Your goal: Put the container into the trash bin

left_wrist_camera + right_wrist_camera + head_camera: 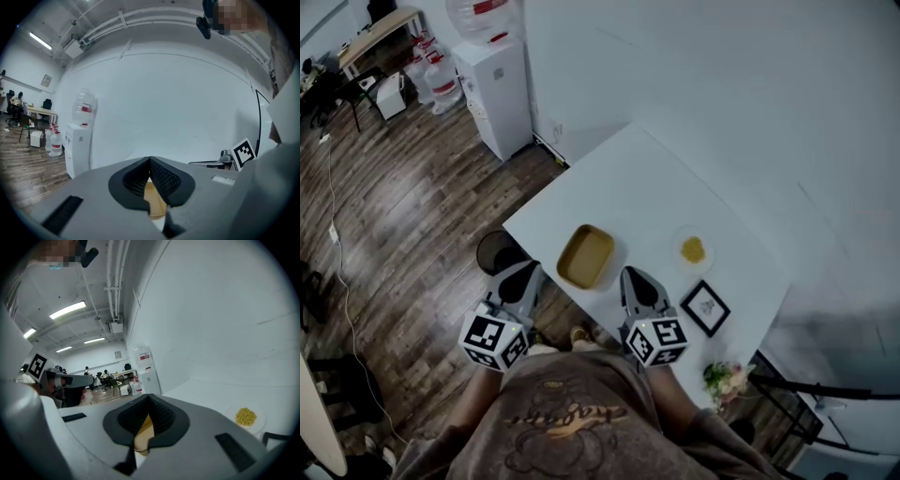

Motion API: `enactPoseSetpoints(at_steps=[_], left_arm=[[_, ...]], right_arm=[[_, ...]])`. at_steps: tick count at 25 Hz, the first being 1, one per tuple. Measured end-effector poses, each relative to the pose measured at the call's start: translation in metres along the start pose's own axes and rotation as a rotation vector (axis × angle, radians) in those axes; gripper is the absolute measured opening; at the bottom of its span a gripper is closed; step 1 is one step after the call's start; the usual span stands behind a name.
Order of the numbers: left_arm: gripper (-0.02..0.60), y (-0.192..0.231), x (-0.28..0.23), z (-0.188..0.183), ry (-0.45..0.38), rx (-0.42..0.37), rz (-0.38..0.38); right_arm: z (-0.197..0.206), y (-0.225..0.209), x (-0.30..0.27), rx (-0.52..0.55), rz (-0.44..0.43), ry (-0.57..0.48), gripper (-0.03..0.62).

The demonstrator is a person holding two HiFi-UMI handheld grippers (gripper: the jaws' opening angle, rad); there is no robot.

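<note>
Step in hand: the approach, by the look of it (nothing has been lifted yet); both claws are at the near edge of the counter, one on each side of the container.
Container: a shallow brown tray, apparently empty, lying flat on the counter at the middle of the head view, near the counter's lower-left edge.
Trash bin: a dark round bin on the wooden floor, just left of the counter's corner and lower left of the container.
Left claw: the left claw has its jaws closed with the pads meeting at the tips. It holds nothing (the container shows only beyond the pads, not pinched). It is near the container's left side but apart from it.
Right claw: the right claw is closed too and empty, just beside the container's right end.
Other things: a small plate of yellow food, a picture frame and some flowers lie to the right, well clear of the path to the bin.
Next move: one claw likely needs to open, take the container's rim between its pads and close, then carry it left over the edge and release above the bin.
</note>
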State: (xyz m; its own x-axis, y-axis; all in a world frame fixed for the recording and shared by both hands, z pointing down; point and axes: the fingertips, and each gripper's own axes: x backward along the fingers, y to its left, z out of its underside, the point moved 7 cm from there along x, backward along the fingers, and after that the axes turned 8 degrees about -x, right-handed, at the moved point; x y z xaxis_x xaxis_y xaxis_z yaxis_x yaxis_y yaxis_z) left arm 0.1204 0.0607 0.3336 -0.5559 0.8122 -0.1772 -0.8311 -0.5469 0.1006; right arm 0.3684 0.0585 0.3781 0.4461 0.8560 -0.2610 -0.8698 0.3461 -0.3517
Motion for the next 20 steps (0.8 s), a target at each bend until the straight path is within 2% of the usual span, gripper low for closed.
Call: enactPoseSetpoints(at_steps=[6, 7, 8, 13, 17, 20], left_arm=[[0.003, 0.011, -0.008, 0.003, 0.010, -0.006, 0.067], [0.003, 0.012, -0.011, 0.003, 0.012, -0.005, 0.076], [0.003, 0.013, -0.013, 0.003, 0.014, -0.004, 0.085], [0.003, 0.019, -0.015, 0.002, 0.017, -0.005, 0.110], [0.003, 0.027, -0.017, 0.005, 0.023, -0.005, 0.112], [0.003, 0.033, -0.017, 0.004, 0.029, -0.004, 0.106]], right_arm=[[0.009, 0.004, -0.003, -0.018, 0.060, -0.006, -0.008], [0.010, 0.003, -0.004, -0.026, 0.065, -0.003, 0.008], [0.011, 0.003, -0.005, -0.034, 0.070, 0.000, 0.054], [0.016, 0.004, -0.013, -0.050, 0.079, 0.014, 0.118], [0.024, -0.003, -0.029, -0.105, 0.095, 0.049, 0.229], [0.032, -0.010, -0.041, -0.113, 0.117, 0.088, 0.262]])
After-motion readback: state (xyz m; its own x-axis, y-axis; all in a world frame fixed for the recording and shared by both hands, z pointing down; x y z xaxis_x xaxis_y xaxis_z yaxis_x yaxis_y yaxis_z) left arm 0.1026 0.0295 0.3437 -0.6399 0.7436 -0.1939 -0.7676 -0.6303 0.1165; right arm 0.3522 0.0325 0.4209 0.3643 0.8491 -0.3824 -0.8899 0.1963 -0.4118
